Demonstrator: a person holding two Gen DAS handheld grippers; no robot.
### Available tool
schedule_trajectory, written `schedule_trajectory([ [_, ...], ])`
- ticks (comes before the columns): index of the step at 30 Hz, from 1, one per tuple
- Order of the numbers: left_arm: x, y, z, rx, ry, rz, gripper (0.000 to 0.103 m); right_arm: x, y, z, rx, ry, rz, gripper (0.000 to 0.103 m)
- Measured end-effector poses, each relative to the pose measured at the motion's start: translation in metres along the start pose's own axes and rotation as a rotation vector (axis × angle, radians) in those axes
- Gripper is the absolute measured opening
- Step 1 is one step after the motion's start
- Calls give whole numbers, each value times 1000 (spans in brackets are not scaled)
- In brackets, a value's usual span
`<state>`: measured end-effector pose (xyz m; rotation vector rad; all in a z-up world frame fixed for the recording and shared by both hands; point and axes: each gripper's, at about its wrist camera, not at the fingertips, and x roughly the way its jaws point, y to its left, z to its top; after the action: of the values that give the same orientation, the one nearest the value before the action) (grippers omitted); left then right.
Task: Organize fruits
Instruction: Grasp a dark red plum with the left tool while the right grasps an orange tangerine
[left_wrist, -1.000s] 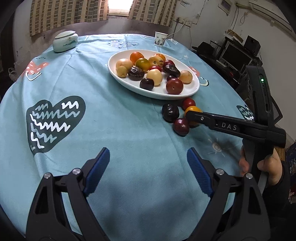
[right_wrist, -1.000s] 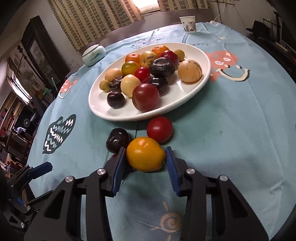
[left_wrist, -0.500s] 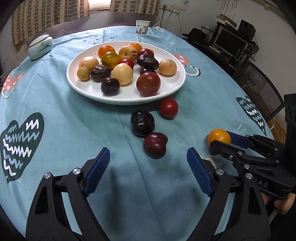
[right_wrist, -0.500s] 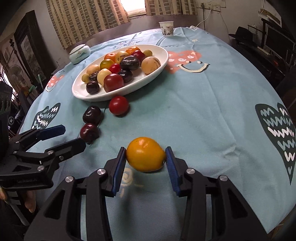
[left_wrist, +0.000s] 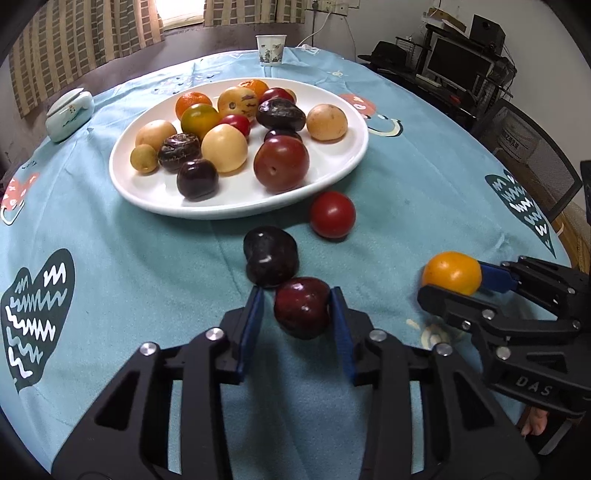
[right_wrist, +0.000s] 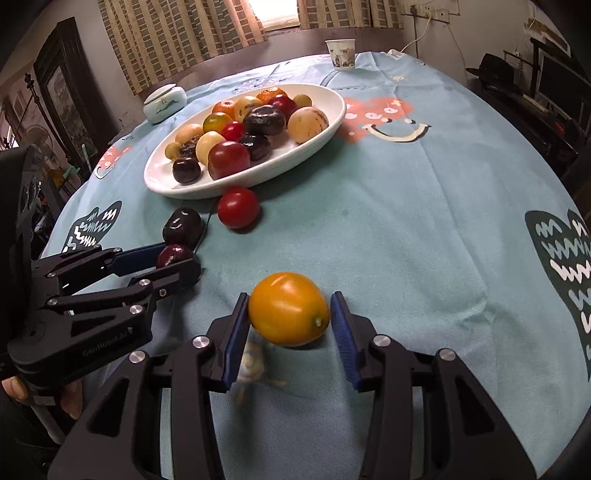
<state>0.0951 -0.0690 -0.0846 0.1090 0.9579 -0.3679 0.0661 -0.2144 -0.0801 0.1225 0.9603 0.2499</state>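
Jaws narrowed since before — left gripper (left_wrist: 297, 314) now brackets dark-red plum (left_wrist: 302, 312).

White oval plate (left_wrist: 343, 162) heaped with mixed fruits, at 12 o'clock on the blue cloth. Red tomato (left_wrist: 332, 214) lies just off its rim at 5 o'clock; a near-black plum (left_wrist: 270, 256) sits nearer, touching a dark red plum (left_wrist: 302, 312) at 6. Orange-yellow tomato (right_wrist: 289, 314) is well apart at 4 o'clock.
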Motion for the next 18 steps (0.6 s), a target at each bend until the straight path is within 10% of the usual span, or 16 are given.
schedule_trajectory([
  [18,-54,17,-19,-55,-85,-60,29,-8,23,7,-37,19,9,42],
])
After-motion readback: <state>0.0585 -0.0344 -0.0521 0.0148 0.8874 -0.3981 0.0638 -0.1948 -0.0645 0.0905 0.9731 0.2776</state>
